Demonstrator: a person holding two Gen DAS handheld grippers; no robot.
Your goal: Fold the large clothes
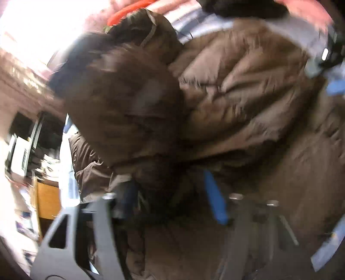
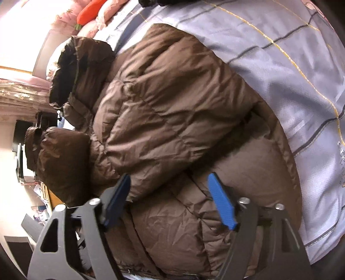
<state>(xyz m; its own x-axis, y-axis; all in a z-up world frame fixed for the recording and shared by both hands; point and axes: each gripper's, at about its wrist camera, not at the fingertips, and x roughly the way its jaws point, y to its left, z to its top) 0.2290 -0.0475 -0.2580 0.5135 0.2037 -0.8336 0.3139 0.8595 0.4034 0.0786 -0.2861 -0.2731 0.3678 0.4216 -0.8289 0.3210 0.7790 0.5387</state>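
- The brown puffer jacket [image 2: 163, 120] lies on the bed, on a pale grey checked bedspread [image 2: 291, 71], with part of its body already doubled over the rest.
- Its dark-lined collar [image 2: 71, 71] points toward the pink pillows [image 2: 103, 15], and one sleeve [image 2: 58, 155] bulges out at the bed's edge.
- The right gripper [image 2: 170, 202] stands wide apart above the lower part of the jacket. The folded layer's edge bulges between its blue pads [image 2: 222, 204], but the pads do not seem to press on it, so I judge it holds nothing.
- The left gripper [image 1: 172, 206] is hard to read, since its view is smeared with blur. One blue pad [image 1: 215, 198] shows, with padded fabric crowding in front of it. The jaws look parted, but I cannot tell whether any cloth is caught between them.
- The step in hand looks like setting down the fold and preparing for the next one, probably the loose sleeve or the collar end.
- To do it well, I would take a deep bite of the padded cloth, both layers at once, because slick, puffy fabric slips out of a shallow pinch.
- Lift only enough to clear the bulk, carry the part across, and press down after release, since trapped air will spring the fold back.
- Keep the sleeve from sliding off the bed's edge.
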